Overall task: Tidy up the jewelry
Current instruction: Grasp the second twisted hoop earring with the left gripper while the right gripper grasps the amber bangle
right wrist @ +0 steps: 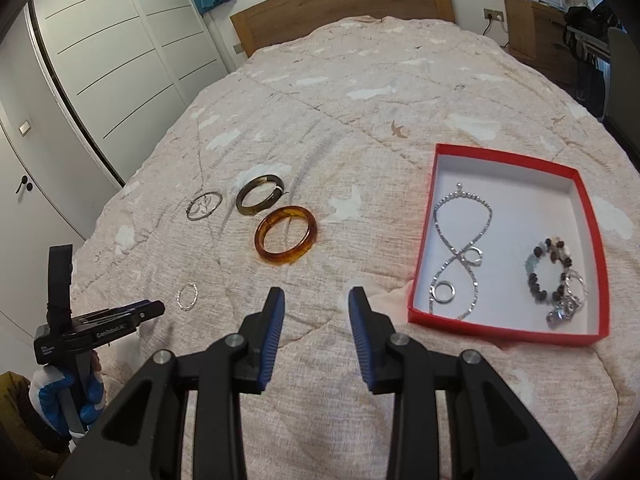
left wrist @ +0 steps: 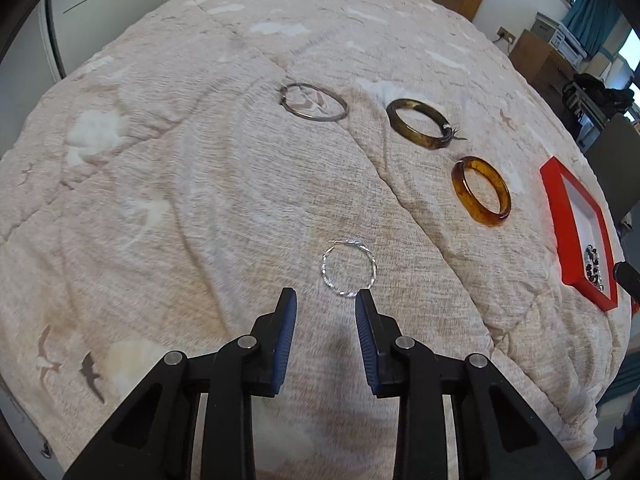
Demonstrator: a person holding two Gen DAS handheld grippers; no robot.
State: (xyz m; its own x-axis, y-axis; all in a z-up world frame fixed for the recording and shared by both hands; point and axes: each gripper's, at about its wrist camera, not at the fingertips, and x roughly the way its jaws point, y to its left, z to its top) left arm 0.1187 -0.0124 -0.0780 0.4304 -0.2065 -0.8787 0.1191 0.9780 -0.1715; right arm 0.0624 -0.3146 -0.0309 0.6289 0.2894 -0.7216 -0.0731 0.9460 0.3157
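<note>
A beige quilt [right wrist: 360, 128] fills both views. At right in the right wrist view sits the red box [right wrist: 424, 248], holding a silver necklace [right wrist: 460, 240] and beaded bracelet [right wrist: 548, 268]. Mid-frame left lie the amber bangle [right wrist: 262, 240], dark bangle [right wrist: 244, 204] and grey hoop [right wrist: 191, 212]. Both claws are released: right gripper [right wrist: 316, 300] empty, left gripper [left wrist: 326, 300] just below the silver hoop [left wrist: 374, 268].

Lighting: you get soft, even daylight; bright window [left wrist: 630, 52] at right. Shadows: faint under the amber translucent bangle [right wrist: 287, 234]. Optics: heavy fisheye curvature, dark vignetted corners. Focus: slightly soft on the beige bird-print quilt [left wrist: 200, 200].
</note>
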